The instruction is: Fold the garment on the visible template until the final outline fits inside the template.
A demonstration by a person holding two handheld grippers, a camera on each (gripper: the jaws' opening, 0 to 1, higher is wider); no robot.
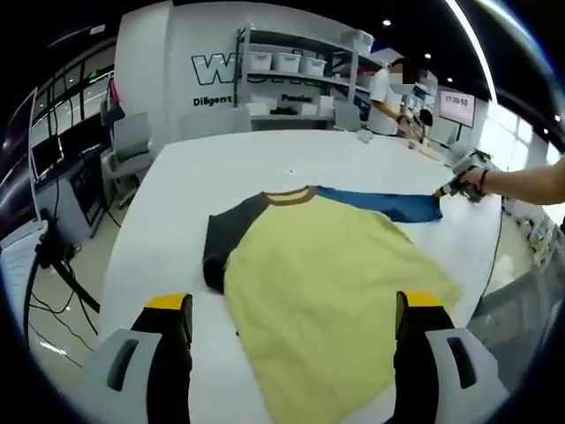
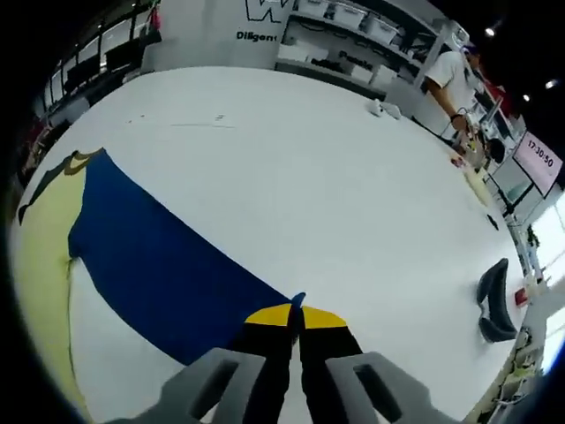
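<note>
A yellow T-shirt [image 1: 327, 291] with a dark left sleeve [image 1: 231, 238] and a blue right sleeve [image 1: 388, 204] lies flat on the white table [image 1: 221, 168]. My left gripper [image 1: 296, 322] hovers open above the shirt's body, its yellow-tipped fingers [image 1: 169, 305] wide apart. In the right gripper view my right gripper [image 2: 296, 311] is shut on the cuff end of the blue sleeve [image 2: 168, 265], which stretches out from the yellow body [image 2: 40, 265]. That same gripper [image 1: 457, 184] appears in the left gripper view at the sleeve's far end, held by a hand.
The white table [image 2: 335, 168] stretches far behind the shirt. Shelves with white bins [image 1: 291, 75] stand against the back wall. A person [image 1: 386, 99] works at the far side. A dark object [image 2: 493, 296] lies near the table's right edge. Chairs [image 1: 128, 146] stand to the left.
</note>
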